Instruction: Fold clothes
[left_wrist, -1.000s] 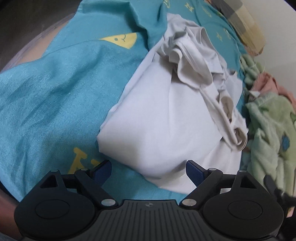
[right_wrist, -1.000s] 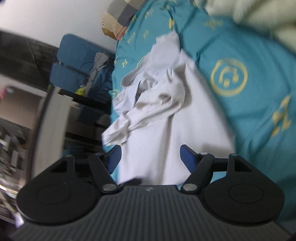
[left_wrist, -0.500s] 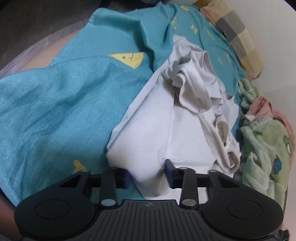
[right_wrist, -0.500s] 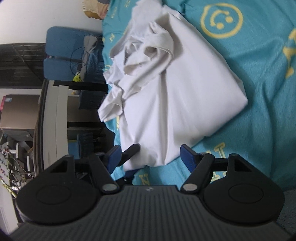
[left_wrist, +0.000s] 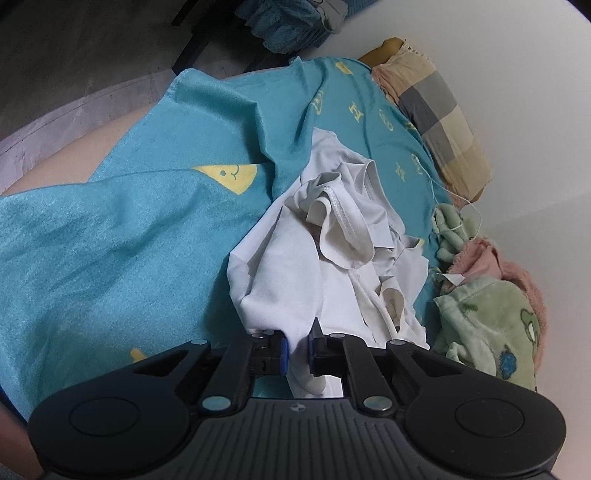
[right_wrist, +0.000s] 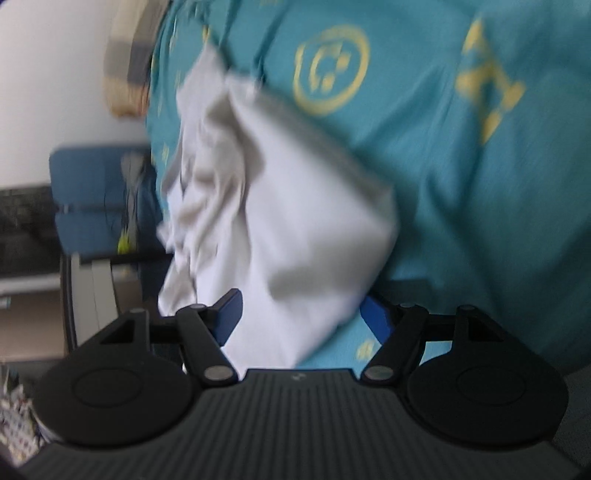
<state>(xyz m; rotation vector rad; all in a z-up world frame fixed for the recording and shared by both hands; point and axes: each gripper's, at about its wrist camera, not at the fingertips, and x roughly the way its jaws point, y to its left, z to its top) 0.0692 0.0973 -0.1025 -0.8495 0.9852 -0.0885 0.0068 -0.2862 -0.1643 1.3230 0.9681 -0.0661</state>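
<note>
A white garment lies crumpled and half folded on a teal bedsheet with yellow prints. My left gripper is shut on the garment's near edge, and the cloth bunches up from the pinch. In the right wrist view, which is blurred, the same white garment hangs between the fingers of my right gripper. Its jaws stand wide apart around the cloth's lower corner.
A checked pillow lies at the bed's far end by the wall. A green and pink fleece blanket is heaped on the right. A blue chair and the floor lie beyond the bed's left edge.
My left gripper went from wide open to shut on the garment's edge and drew it back and up. My right gripper moved in on the garment's corner, still open.
</note>
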